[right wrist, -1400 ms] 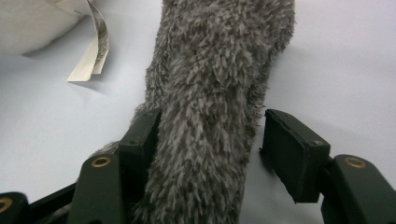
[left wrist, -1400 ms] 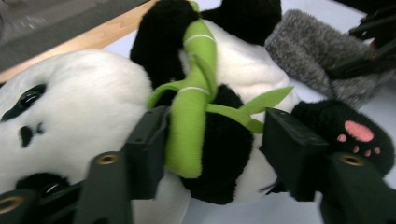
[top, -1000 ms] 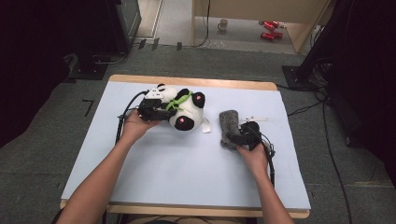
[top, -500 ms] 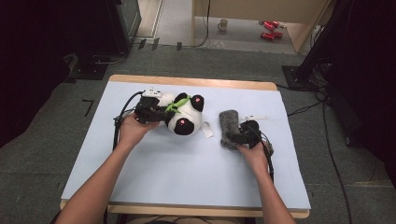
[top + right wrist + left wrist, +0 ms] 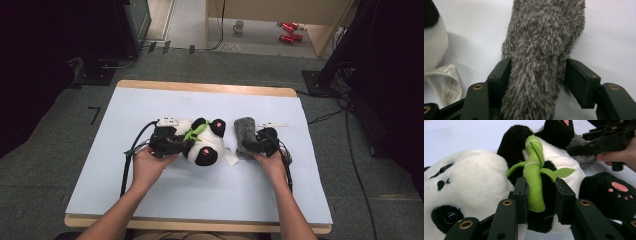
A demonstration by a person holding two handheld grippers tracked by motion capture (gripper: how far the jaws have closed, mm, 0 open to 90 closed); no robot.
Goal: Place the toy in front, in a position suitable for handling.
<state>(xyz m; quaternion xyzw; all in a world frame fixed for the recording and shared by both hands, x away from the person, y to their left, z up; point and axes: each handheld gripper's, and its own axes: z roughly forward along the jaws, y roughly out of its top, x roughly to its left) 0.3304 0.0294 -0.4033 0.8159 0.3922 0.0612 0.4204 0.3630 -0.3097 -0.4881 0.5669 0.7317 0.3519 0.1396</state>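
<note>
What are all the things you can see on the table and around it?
Panda plush toy: one, black and white with pink paw pads, middle of the table.
Bamboo stalk: one, green felt, on the panda's belly, between the left jaws.
Furry grey toy: one, grey, right of the panda, between the right jaws.
White label: one, printed, on the table between the panda and the grey toy.
Table: one, pale blue top with wooden edge.
Mug: one, pale, on the floor beyond the table.
Red things: red, on the floor near the mug; too small to tell.
Left gripper: one, black, closed on the panda.
Right gripper: one, black, holding the grey toy.
</note>
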